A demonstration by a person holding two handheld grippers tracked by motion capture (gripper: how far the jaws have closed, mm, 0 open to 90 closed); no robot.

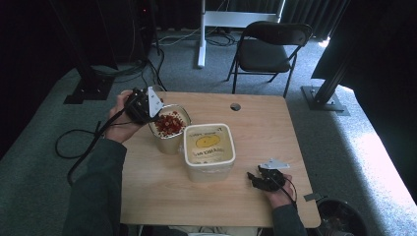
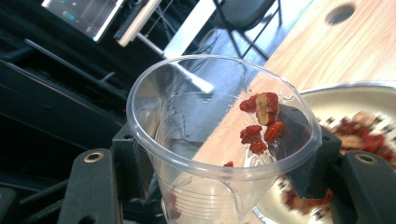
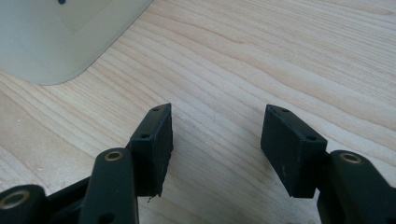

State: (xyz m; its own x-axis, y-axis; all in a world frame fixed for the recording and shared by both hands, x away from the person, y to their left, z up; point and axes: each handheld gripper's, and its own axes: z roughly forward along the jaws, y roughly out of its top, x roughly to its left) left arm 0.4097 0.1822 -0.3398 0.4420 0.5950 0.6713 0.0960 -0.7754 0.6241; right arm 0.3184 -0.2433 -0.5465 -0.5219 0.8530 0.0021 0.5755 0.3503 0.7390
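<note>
Right gripper [image 3: 215, 149] idle, jaws apart; my left gripper [image 2: 219, 186] squeezing tipped cup [image 2: 219, 140], berries [image 2: 259, 123] could miss bowl [image 1: 183, 112].

Clear glossy plastic cup [image 2: 219, 140]; matt pale wood-grain table [image 3: 280, 56]; shiny metal bowl [image 2: 345, 95].

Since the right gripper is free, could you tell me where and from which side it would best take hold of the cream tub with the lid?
Probably across the cream tub at its flat side walls below the lid, coming in level from the right, where the open right gripper rests. The lid overhangs and would stop slipping, though the tub looks wide for the jaws.
</note>
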